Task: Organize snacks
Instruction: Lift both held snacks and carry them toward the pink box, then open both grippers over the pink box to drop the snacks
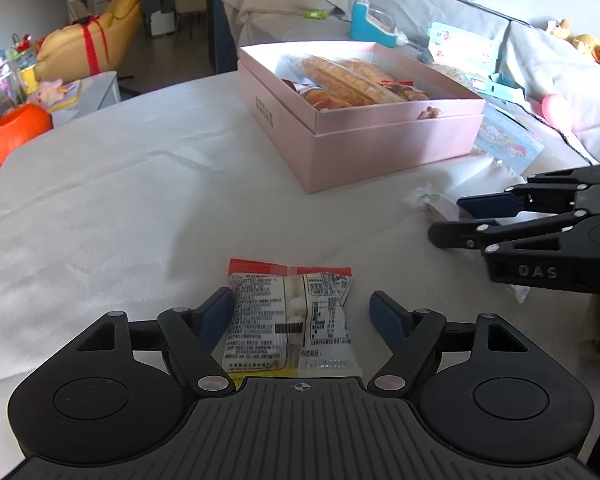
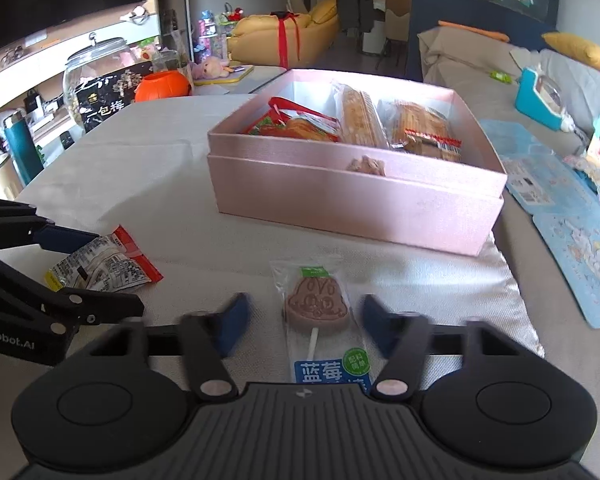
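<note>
My left tongs [image 1: 302, 308] stand wide over the white-clothed surface [image 1: 120, 208], with a snack packet [image 1: 292, 320] lying flat between the blue pads. The left pad [image 1: 216, 314] sits just beside the packet's edge, while the right pad is apart from it. The packet shows a red strip at its far end and printed text facing up.

My right tongs [image 2: 302, 320] are wide as well, straddling a wrapped chocolate lollipop [image 2: 318, 312] that lies on the cloth with its stick pointing toward me and a blue label at the near end. Neither pad touches the wrapper, so far as I can tell; the pads look blurred in this view.

In the right wrist view the left tongs [image 2: 60, 268] sit at the near left, close beside mine, with the snack packet [image 2: 104, 264] between their arms.

Farther off stands the open pink box [image 2: 356, 200], already holding several wrapped snacks: a red packet [image 2: 296, 124] at the left and two packs of biscuits [image 2: 420, 128] toward the right. An orange pumpkin bucket [image 2: 162, 84] sits at the far left.
</note>
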